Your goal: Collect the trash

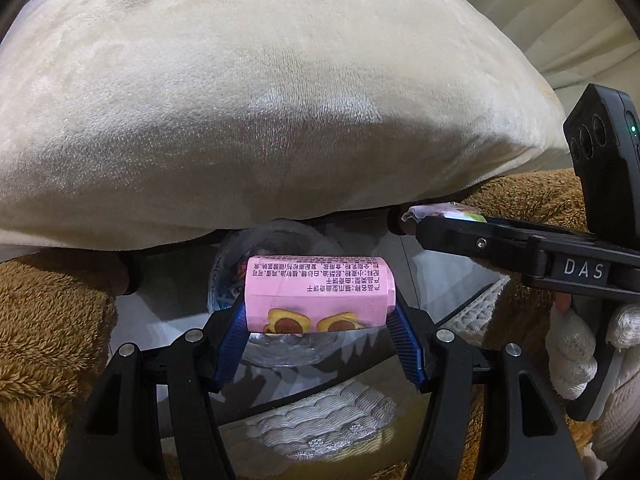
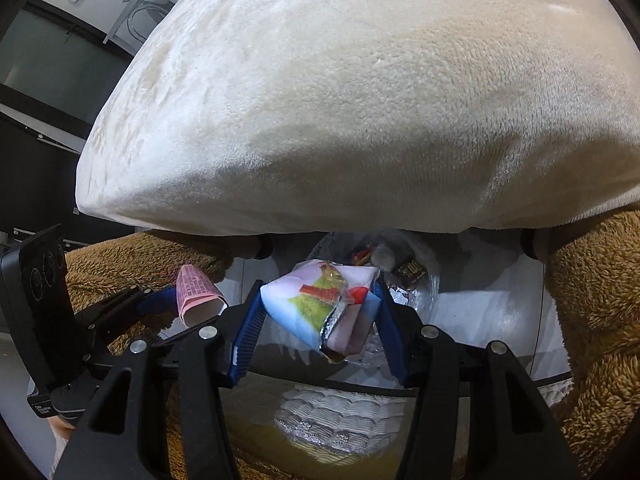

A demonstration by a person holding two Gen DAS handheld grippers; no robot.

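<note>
At the far left, brown fleece fabric point(image 1: 52, 320) frames the scene, and a large cream cushion point(image 1: 260, 100) fills the top of both views. The left gripper point(image 1: 320, 312) is closed on a pink wrapper point(image 1: 320, 292), rolled into a tube and pinched end to end between its 2 blue pads point(image 1: 228, 344). It hangs directly over a clear plastic bin liner point(image 1: 288, 354) (its mouth sits just under the cushion edge), which looks like the trash receptacle.

To the right, the right gripper point(image 2: 320, 316) has its jaws pressed on a crumpled white-and-green snack packet point(image 2: 312, 304) with a foil lining, tilted above the same clear bag point(image 2: 420, 292). Inside that bag at least 2 small wrappers point(image 2: 408, 272) already lie.

So the task seems well under way: some litter is binned, and 2 more pieces are held over the opening but not yet dropped. Releasing both is what remains here; whether other trash lies elsewhere cannot be told. A gloved hand point(image 1: 576, 344) holds the right tool's handle.
</note>
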